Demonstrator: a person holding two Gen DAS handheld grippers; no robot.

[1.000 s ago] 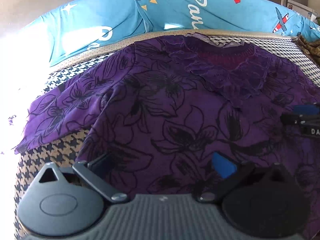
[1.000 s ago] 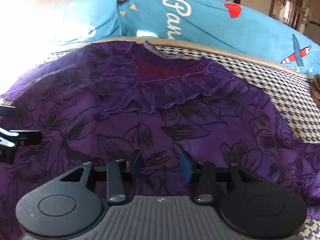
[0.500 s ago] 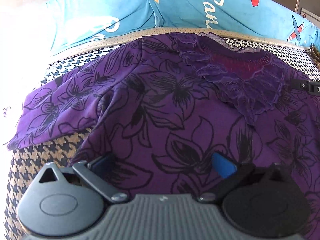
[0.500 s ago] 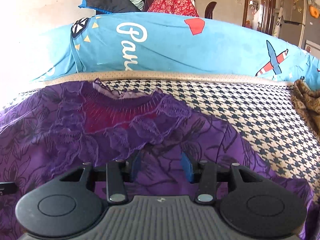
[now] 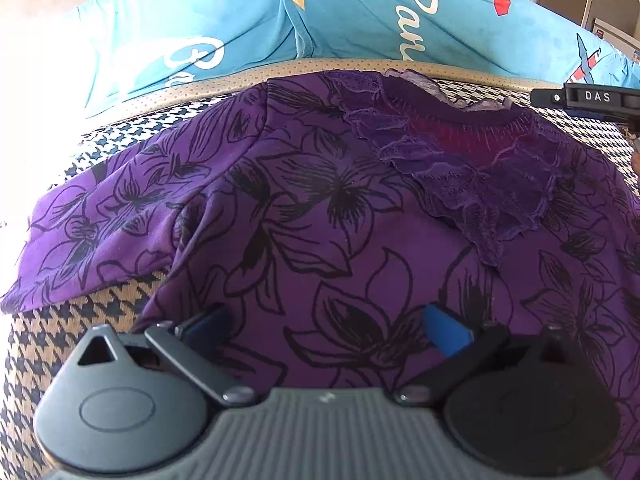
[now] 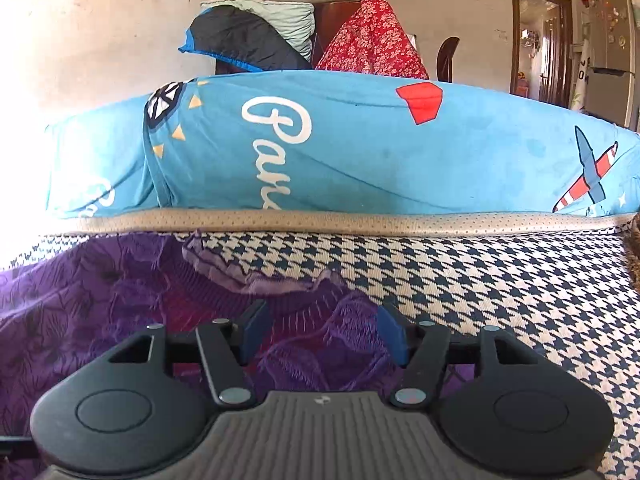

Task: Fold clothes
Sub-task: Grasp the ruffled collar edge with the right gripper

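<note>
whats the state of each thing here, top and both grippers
purple floral top: spread flat and unfolded on the houndstooth cover, sleeve out to the side
left gripper: open over the top's body, holding nothing
right gripper: jaws opening above the lace neckline, nothing gripped

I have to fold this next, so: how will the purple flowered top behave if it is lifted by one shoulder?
The purple flowered top will probably hang limp: it lies flat with soft creases at the sleeve. It looks thin, so likely light. The lace collar may flop or bunch, since its edge already ripples.
</note>
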